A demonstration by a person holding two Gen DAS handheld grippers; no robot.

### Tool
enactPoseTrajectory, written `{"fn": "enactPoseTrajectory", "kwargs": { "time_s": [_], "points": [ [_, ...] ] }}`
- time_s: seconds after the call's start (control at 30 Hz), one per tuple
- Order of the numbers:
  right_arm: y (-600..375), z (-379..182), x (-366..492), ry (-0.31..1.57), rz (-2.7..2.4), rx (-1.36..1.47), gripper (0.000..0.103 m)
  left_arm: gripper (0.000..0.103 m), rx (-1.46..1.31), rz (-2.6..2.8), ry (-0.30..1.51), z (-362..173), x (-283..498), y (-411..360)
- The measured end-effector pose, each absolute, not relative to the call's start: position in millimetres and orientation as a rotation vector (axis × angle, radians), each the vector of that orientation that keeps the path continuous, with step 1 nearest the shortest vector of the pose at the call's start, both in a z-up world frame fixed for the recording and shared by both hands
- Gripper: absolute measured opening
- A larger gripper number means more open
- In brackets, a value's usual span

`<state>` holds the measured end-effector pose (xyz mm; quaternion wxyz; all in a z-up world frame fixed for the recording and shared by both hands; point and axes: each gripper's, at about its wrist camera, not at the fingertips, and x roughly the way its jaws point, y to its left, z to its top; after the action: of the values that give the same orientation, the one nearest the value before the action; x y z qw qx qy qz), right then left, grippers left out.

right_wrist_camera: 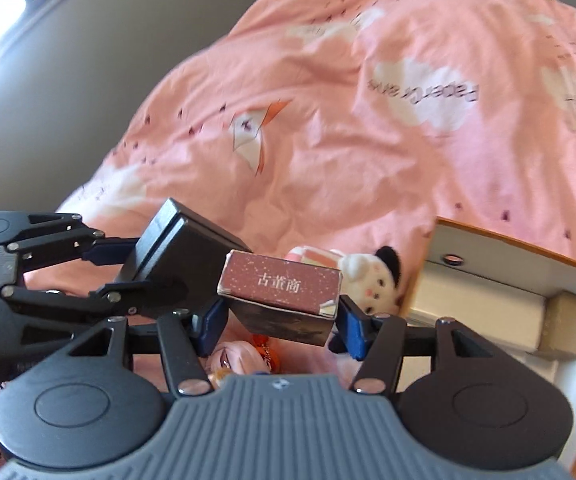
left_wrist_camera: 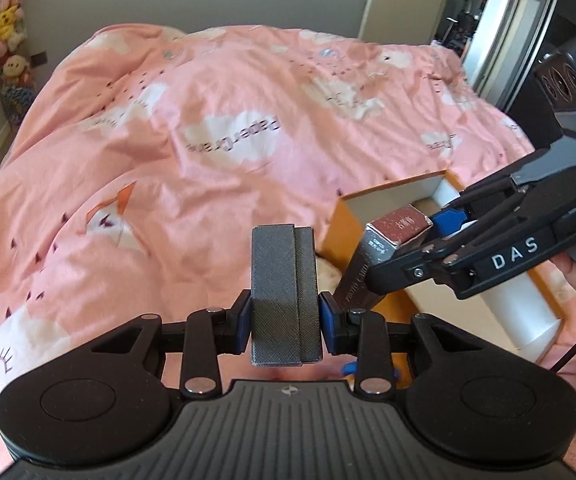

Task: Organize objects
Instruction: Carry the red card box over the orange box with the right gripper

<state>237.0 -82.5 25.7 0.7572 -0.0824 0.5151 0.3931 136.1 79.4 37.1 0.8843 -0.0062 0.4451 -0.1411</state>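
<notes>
Left gripper (left_wrist_camera: 286, 322) squeezing dark grey box (left_wrist_camera: 286, 296), holding it upright above pink blanket (left_wrist_camera: 192, 168). Right gripper (right_wrist_camera: 280, 320) pinching brown card box (right_wrist_camera: 282, 298) with white letters, hanging just beside grey box. Orange-edged open box (right_wrist_camera: 499, 258) sitting on blanket near both, small tan block (right_wrist_camera: 565, 326) lying inside. White plush toy (right_wrist_camera: 371, 276) peeking out behind brown box.

We see a bed w/ pink duvet (left_wrist_camera: 216, 128), rumpled, printed w/ white clouds, origami cranes and "PaperCrane" text. On it, near edge: open orange-sided box (left_wrist_camera: 345, 236), white inside. Just beside the box lies a small white plush w/ black ear (right_wrist_camera: 371, 276). A pink-haired figure (right_wrist_camera: 224, 360) also lies on the duvet, mostly hidden.
</notes>
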Motion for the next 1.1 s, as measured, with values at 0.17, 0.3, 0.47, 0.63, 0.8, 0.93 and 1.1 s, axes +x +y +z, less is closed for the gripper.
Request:
{"fn": "enactPoseTrajectory", "kwargs": {
  "time_s": [0.17,0.3,0.47,0.63,0.8,0.93,1.1],
  "points": [
    [-134,48,227,1.080,0.793,-0.177,0.060,0.039,0.040,-0.383,0.920,59,140,45],
    [-167,38,229,1.116,0.722,-0.189,0.060,0.039,0.114,-0.432,0.909,70,146,16],
    [-195,11,240,1.195,0.661,-0.167,0.060,0.039,0.199,-0.527,0.938,69,157,-21],
    [-214,-13,250,1.253,0.631,-0.164,0.060,0.039,0.332,-0.625,0.937,52,166,-57],
    [-224,-37,259,1.328,0.609,-0.183,0.060,0.039,0.532,-0.723,0.928,21,169,-93],
    [-230,-56,272,1.403,0.586,-0.176,0.060,0.038,0.664,-0.799,0.927,-10,168,-111],
    [-230,-73,281,1.455,0.588,-0.188,0.060,0.038,0.792,-0.826,0.905,-42,166,-126]
  ]
}}
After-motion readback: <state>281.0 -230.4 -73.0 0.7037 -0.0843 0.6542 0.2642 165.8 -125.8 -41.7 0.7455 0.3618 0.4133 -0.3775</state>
